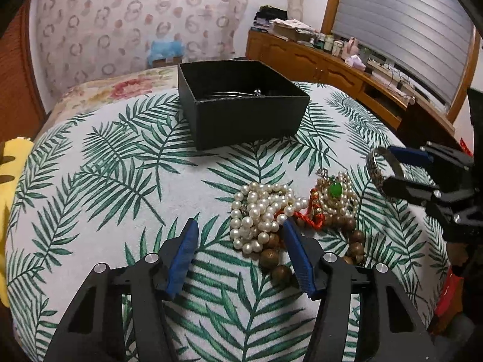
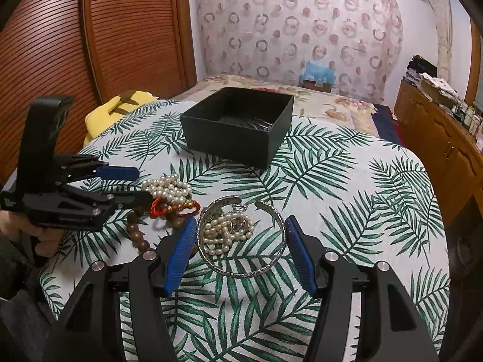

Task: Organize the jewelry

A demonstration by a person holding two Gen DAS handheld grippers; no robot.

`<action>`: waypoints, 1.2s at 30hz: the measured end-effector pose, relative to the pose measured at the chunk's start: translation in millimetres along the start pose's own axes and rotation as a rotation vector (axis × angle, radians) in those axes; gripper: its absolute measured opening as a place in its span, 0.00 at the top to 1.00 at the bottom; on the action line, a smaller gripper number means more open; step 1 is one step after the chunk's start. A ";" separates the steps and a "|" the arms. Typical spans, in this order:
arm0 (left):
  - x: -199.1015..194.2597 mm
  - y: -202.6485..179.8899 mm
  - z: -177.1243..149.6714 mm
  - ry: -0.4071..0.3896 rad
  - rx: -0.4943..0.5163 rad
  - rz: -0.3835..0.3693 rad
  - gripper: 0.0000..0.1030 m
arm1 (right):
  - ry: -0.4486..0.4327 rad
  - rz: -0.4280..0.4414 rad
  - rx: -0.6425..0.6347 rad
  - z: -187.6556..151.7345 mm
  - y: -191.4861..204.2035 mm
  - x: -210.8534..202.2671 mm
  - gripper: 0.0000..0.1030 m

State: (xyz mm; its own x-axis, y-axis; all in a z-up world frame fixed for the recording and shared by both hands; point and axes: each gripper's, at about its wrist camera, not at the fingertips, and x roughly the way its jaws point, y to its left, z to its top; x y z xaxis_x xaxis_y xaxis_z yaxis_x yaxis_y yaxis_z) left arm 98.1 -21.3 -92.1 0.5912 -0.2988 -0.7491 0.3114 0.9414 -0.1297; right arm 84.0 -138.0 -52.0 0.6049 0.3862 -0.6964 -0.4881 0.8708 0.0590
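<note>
Two grippers out, both w/ jaws apart and holding nothing: the right gripper (image 2: 238, 241) brackets a silver open cuff bangle (image 2: 241, 238) lying flat on the leaf-print cloth (image 2: 347, 211), its gap facing away twd the black box (image 2: 238, 126). Left gripper (image 1: 238, 244) hangs over the pile, so right is way closer imo. Bangle's rigid engraved metal; the pearl strands (image 1: 259, 214) and wooden beads (image 1: 271, 259) are round, loose, tangly.
</note>
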 end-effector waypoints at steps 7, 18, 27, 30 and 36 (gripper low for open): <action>5.6 2.9 5.7 0.012 -0.021 -0.055 0.69 | 0.016 0.006 0.005 -6.3 -1.5 3.7 0.39; -12.7 5.3 11.8 -0.053 -0.014 -0.028 1.00 | 0.030 0.012 0.014 -8.7 -2.8 8.4 0.39; -6.5 13.1 17.4 -0.039 -0.037 -0.029 0.98 | 0.036 0.016 0.007 -9.6 0.8 11.4 0.39; -0.9 11.7 19.5 -0.030 -0.035 -0.033 0.78 | 0.043 0.018 0.007 -11.5 1.1 13.5 0.39; 14.3 6.3 20.9 0.002 -0.010 -0.026 0.74 | 0.052 0.020 0.010 -14.9 0.3 16.4 0.39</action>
State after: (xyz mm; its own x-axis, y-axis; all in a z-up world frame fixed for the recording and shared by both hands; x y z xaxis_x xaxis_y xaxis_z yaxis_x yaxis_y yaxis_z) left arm 124.1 -22.9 -90.1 0.5817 -0.3226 -0.7467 0.3187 0.9350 -0.1556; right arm 84.4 -135.9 -74.1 0.5615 0.3871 -0.7314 -0.4933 0.8662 0.0798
